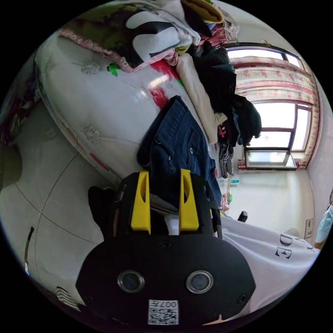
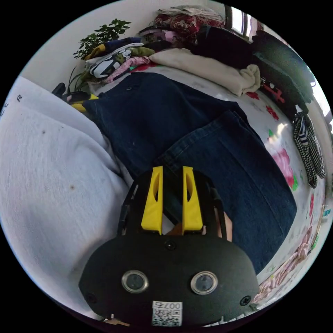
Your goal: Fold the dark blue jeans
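The dark blue jeans (image 1: pixel 180 138) lie on a bed with a white flowered cover (image 1: pixel 114 100), their waist end hanging a little over the bed's edge. My left gripper (image 1: pixel 164 172) is open, its yellow jaws standing apart right in front of that waist end. In the right gripper view the jeans (image 2: pixel 156 114) are doubled over, the leg hems lying across the seat. My right gripper (image 2: pixel 172 168) is open at the near corner of the hem, with dark cloth showing in the gap between its jaws. A bit of yellow and black (image 2: pixel 80 102) shows at the jeans' waist.
A cream garment (image 2: pixel 208 69), dark clothes (image 1: pixel 222 76) and a mixed pile of clothes (image 1: pixel 156 34) crowd the bed beyond the jeans. A checked garment (image 2: pixel 308 152) hangs off one side. The person's white shirt (image 2: pixel 45 173) is close by. Tiled floor (image 1: pixel 52 208) and a window (image 1: pixel 277 131) show.
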Demonstrator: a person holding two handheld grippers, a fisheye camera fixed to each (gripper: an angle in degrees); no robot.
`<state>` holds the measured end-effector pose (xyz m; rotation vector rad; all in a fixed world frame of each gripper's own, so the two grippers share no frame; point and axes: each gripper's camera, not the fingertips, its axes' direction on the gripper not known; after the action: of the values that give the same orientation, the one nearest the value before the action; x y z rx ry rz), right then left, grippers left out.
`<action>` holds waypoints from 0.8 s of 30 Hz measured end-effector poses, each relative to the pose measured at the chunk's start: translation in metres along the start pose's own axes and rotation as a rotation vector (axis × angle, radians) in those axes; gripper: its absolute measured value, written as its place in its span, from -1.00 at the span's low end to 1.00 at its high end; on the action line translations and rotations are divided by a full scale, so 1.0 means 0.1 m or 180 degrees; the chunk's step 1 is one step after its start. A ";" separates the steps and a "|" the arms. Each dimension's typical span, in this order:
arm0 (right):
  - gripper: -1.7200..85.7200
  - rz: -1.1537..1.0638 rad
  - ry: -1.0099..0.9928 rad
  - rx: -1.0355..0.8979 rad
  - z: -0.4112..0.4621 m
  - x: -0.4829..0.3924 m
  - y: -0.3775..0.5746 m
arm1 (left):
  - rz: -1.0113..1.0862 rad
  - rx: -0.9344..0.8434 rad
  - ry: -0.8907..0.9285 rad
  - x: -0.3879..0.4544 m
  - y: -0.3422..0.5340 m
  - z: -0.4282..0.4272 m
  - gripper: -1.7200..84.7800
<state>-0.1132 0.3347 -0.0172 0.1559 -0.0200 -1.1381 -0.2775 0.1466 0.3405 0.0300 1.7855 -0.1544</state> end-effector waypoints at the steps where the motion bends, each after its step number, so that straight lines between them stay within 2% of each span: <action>1: -0.91 0.0093 -0.0062 -0.0009 0.00 0.04 0.00 | 0.0023 -0.0006 -0.0082 0.00 -0.01 0.00 -0.79; 5: -0.93 0.0493 -0.0517 -0.0099 -0.06 0.32 0.03 | 0.0078 0.0196 0.0120 0.02 0.00 -0.14 -0.85; 8: -0.95 0.0752 -0.0767 0.0380 -0.31 0.47 0.24 | 0.0476 0.0423 0.0480 0.30 -0.03 -0.34 -0.87; 11: -0.94 0.1119 -0.0854 0.0873 -0.62 0.66 0.58 | 0.1281 0.0439 0.0733 0.90 -0.13 -0.45 -0.88; 14: -0.92 0.1402 -0.0576 0.1133 -0.90 0.82 1.00 | 0.2156 0.0205 0.1105 1.69 -0.19 -0.36 -0.88; 17: -0.89 0.1793 -0.0201 0.1331 -1.14 1.03 1.52 | 0.3117 -0.0316 0.1510 2.62 -0.07 -0.02 -0.87; 19: -0.86 0.2100 -0.0018 0.1441 -1.25 1.19 1.87 | 0.3922 -0.0966 0.1742 3.38 0.26 0.50 -0.85; 21: -0.83 0.2577 0.0142 0.1582 -1.33 1.41 2.37 | 0.4300 -0.1528 0.1841 3.80 0.59 1.07 -0.80; 23: -0.82 0.2952 0.0117 0.1691 -1.36 1.59 2.74 | 0.4256 -0.2053 0.2004 4.01 0.87 1.70 -0.71; 24: -0.80 0.3215 0.0040 0.1726 -1.36 1.71 2.97 | 0.4002 -0.2281 0.1906 4.04 0.97 2.08 -0.65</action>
<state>0.2395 0.3172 -0.1223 0.5625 -0.3594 -0.0985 -0.1542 0.1914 -0.1048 0.7160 1.9732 1.5071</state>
